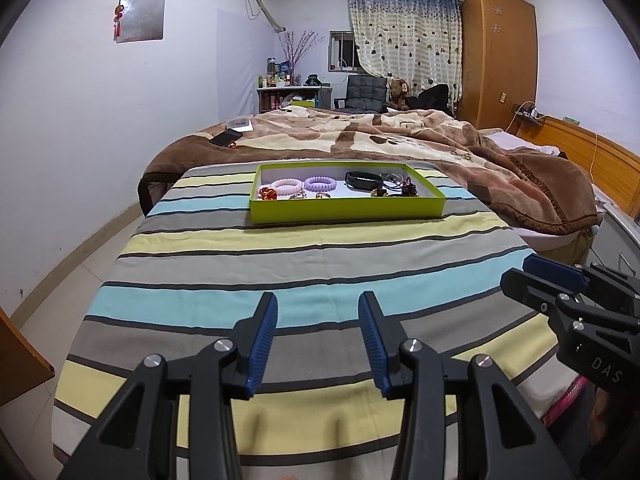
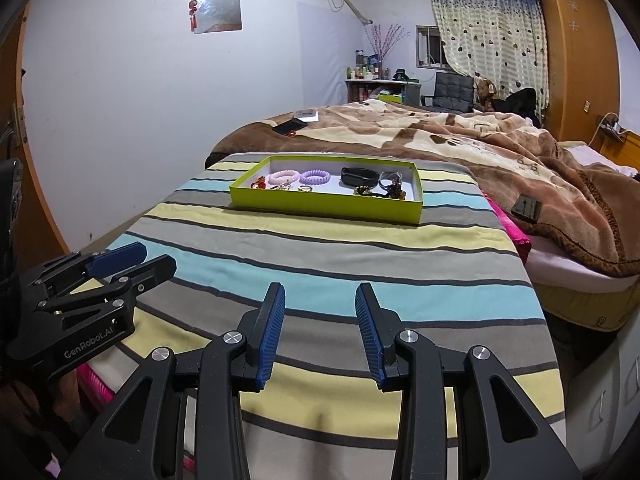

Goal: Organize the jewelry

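Observation:
A shallow lime-green tray (image 1: 348, 207) (image 2: 324, 206) sits on the far part of a striped cloth surface (image 1: 304, 264). In it lie a pink coil bracelet (image 1: 289, 186) (image 2: 283, 178), a purple coil bracelet (image 1: 320, 184) (image 2: 315, 177), a black band (image 1: 362, 179) (image 2: 359, 175), a red bead piece (image 1: 267, 193), small gold pieces (image 2: 305, 188) and a dark tangle of jewelry (image 1: 394, 190) (image 2: 394, 190). My left gripper (image 1: 318, 308) is open and empty, low over the near cloth. My right gripper (image 2: 320, 298) is open and empty beside it, also far from the tray.
A bed with a brown blanket (image 1: 400, 136) lies beyond and right of the striped surface. A phone (image 1: 226, 137) and a white box (image 1: 240, 124) rest on the blanket. A wardrobe (image 1: 500, 52), chair and shelf stand at the back. Floor lies to the left.

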`<state>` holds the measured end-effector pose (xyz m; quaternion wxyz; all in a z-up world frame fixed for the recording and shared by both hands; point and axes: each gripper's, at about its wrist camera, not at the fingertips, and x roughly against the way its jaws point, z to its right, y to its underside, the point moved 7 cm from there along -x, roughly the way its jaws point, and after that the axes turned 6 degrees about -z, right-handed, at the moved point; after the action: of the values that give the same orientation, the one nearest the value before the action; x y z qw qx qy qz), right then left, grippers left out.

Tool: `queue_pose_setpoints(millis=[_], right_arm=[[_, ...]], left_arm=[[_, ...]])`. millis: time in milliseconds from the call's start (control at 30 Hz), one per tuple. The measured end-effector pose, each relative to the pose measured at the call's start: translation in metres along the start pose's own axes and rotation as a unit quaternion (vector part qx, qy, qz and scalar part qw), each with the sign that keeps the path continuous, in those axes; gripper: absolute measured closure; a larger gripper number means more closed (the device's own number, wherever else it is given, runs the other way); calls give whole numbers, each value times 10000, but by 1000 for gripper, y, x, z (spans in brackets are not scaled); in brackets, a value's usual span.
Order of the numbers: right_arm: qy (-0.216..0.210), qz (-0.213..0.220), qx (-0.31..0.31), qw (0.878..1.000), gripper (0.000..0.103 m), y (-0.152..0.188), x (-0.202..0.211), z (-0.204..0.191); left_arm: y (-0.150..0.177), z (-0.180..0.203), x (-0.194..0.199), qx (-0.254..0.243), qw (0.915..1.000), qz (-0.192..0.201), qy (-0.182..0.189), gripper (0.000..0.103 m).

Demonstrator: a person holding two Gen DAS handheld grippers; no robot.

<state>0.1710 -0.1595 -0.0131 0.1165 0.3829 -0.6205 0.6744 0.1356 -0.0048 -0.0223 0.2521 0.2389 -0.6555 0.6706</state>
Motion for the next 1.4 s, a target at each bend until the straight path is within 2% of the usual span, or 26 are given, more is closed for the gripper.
queue_pose_setpoints(millis=[1400], right_arm=[[4, -28, -31, 10000, 65, 0, 1, 0]], left_arm=[[0, -2, 2, 35, 10000, 24, -30, 59]])
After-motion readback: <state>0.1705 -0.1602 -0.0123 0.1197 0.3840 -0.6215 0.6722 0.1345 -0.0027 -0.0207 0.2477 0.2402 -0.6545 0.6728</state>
